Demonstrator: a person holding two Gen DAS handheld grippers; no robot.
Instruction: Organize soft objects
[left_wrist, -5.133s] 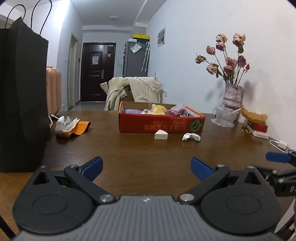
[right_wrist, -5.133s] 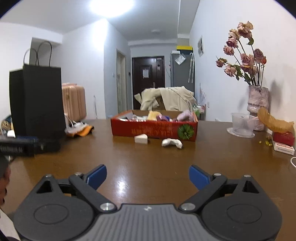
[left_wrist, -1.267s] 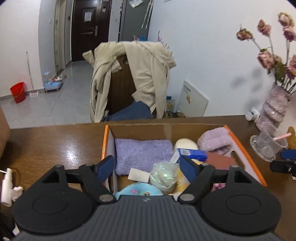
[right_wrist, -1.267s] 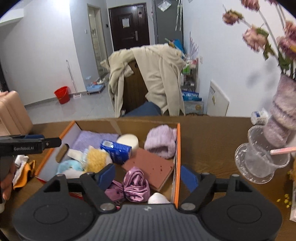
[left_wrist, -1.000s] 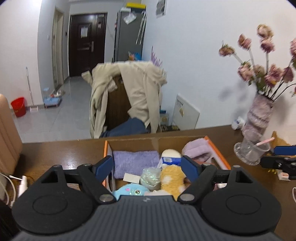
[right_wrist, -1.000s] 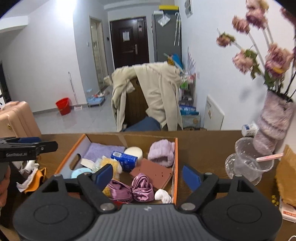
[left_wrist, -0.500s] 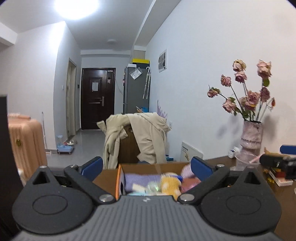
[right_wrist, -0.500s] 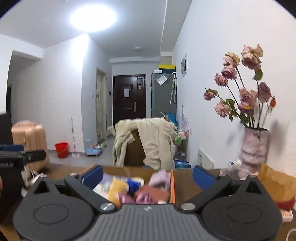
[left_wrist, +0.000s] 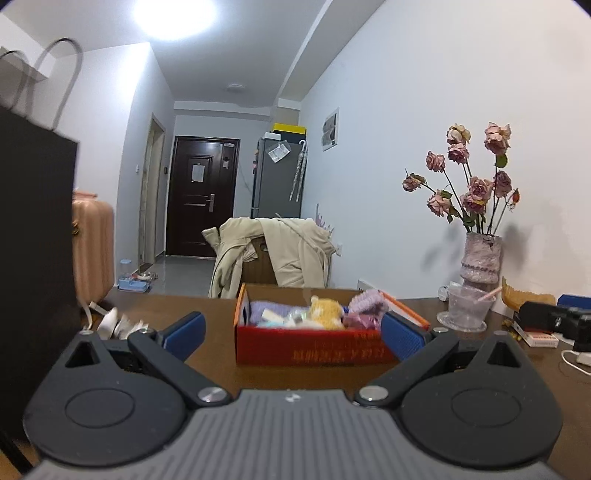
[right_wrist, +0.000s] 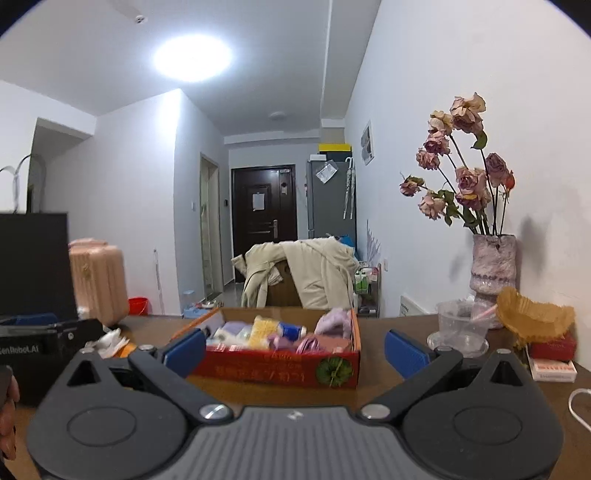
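Observation:
A red cardboard box (left_wrist: 314, 349) (right_wrist: 280, 371) stands on the brown table, filled with soft items: a yellow plush (left_wrist: 325, 314) (right_wrist: 264, 330), a purple cloth (left_wrist: 275, 310), a lilac knit piece (left_wrist: 369, 301) (right_wrist: 334, 321) and a blue-white carton (right_wrist: 291, 330). My left gripper (left_wrist: 291, 334) is open and empty, level with the box front. My right gripper (right_wrist: 293, 352) is open and empty, a little back from the box.
A black paper bag (left_wrist: 33, 258) stands at the left. A vase of dried roses (left_wrist: 480, 258) (right_wrist: 493, 266), a plastic cup (left_wrist: 467, 310) (right_wrist: 458, 328) and small boxes (right_wrist: 550, 365) are at the right. White tissues (left_wrist: 118, 326) lie left of the box. A coat-draped chair (left_wrist: 273, 254) is behind.
Both grippers have pulled back and dropped from above the box to table level. The two loose white items seen before in front of the box are no longer on the table.

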